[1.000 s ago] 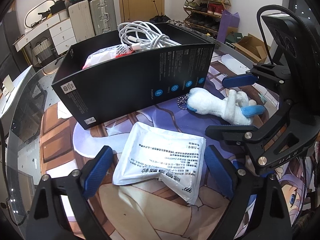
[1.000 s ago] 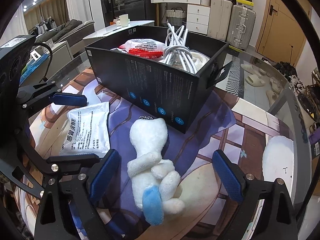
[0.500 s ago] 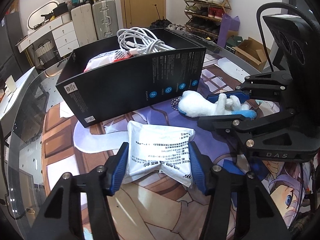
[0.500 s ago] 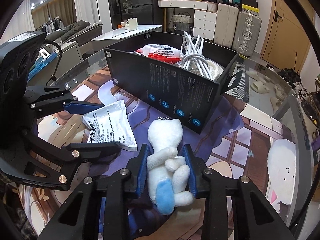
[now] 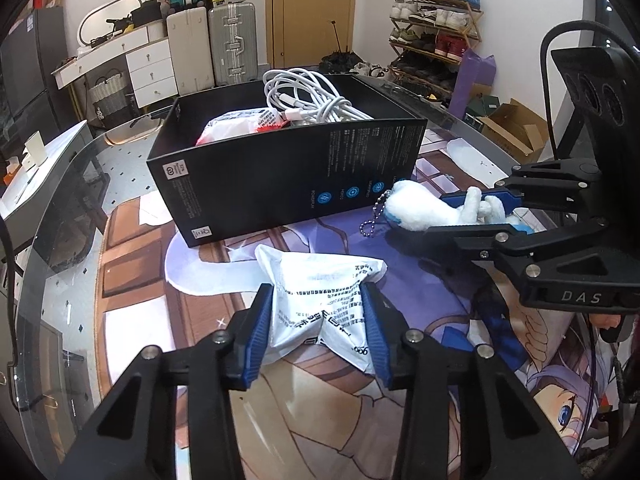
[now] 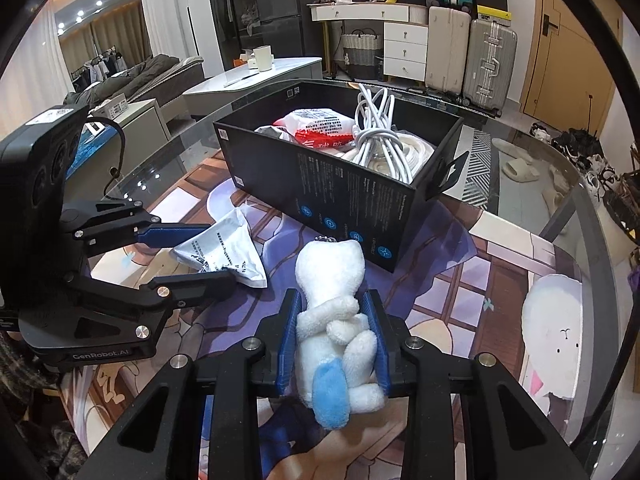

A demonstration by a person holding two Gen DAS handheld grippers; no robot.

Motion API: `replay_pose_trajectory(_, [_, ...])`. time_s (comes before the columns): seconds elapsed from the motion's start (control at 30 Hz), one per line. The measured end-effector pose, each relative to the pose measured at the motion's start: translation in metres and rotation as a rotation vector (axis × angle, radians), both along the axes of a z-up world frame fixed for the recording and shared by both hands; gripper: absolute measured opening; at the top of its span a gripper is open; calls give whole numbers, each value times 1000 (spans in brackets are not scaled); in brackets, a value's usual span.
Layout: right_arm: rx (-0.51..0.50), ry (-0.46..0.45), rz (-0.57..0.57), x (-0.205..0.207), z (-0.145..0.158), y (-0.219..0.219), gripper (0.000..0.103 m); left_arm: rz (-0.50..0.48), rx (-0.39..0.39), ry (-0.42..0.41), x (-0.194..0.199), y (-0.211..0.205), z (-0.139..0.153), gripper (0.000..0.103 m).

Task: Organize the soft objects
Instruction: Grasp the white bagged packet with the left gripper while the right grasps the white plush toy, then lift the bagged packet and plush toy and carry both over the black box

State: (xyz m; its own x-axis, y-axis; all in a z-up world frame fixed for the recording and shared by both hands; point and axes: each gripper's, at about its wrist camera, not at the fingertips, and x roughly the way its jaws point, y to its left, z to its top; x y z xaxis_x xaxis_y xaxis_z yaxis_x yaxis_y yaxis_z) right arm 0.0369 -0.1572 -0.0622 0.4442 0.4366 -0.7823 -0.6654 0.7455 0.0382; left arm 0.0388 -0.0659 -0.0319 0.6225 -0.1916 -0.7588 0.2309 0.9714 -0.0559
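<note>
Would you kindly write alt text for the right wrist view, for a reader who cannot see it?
The right gripper is shut on a white plush toy with a blue patch, above an anime-print mat. To its left, the left gripper pinches a white printed packet. Behind stands an open black box holding white cables and a red-and-white packet.

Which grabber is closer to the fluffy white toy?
Right. The right gripper is squeezing the plush toy. The left gripper is off to its side, clamped on the white packet.
</note>
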Motion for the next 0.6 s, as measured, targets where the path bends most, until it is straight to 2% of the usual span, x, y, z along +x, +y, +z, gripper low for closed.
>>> replay_pose_trajectory(0.17, [11, -1, -3, 2, 9, -4, 32, 2, -23, 0, -3, 3, 3, 37])
replay_pose_trajectory(0.6, [29, -12, -7, 6, 25, -2, 32, 35, -53, -31, -9, 11, 17, 34])
